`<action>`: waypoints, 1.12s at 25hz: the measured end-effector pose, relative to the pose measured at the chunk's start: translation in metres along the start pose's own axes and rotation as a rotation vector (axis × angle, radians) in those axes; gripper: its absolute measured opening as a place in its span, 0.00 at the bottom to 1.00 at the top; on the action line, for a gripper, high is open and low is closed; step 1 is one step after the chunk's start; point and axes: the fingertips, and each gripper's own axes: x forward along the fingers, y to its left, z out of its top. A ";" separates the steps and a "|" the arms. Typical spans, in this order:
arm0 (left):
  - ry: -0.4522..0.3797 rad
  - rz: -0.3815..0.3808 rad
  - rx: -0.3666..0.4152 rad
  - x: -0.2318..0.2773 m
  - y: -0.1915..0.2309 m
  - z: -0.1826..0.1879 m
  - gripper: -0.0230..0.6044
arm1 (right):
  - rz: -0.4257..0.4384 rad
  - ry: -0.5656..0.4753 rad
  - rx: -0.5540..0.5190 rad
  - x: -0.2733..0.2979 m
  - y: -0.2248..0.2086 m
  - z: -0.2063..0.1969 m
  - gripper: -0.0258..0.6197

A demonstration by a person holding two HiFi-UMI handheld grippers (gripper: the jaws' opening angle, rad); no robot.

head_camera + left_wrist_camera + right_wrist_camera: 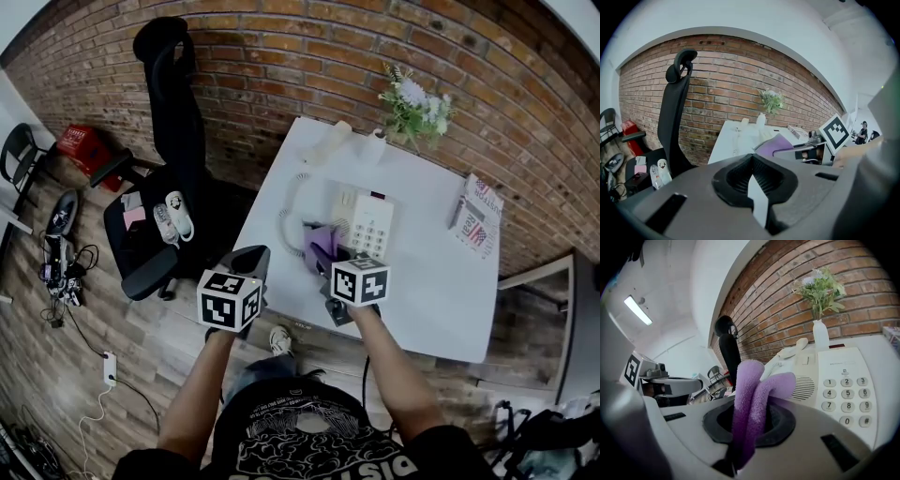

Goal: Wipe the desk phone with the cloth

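The cream desk phone [364,221] sits mid-table, keypad up; its keys fill the right of the right gripper view [841,387]. Its handset [327,142] lies off the cradle toward the wall, joined by a coiled cord [286,220]. My right gripper [325,269] is shut on a folded purple cloth [321,244], whose loops stick out of the jaws [752,390] just left of the phone's speaker grille. The left gripper [250,260] hangs off the table's left edge, jaws shut on nothing [752,176]. The cloth [774,143] also shows there.
A vase of flowers [413,105] stands at the back of the white table [441,291] by the brick wall. A printed box [477,214] lies at its right edge. A black office chair [173,150] holding shoes stands left of the table.
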 end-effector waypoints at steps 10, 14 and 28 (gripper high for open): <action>0.004 -0.041 0.018 0.027 0.011 0.018 0.05 | -0.031 -0.012 0.047 0.015 -0.015 0.019 0.11; 0.003 -0.069 0.021 0.038 0.014 0.025 0.05 | -0.043 -0.012 0.065 0.020 -0.021 0.028 0.11; 0.013 -0.142 0.036 0.056 0.020 0.039 0.05 | -0.101 0.013 0.125 0.024 -0.043 0.042 0.11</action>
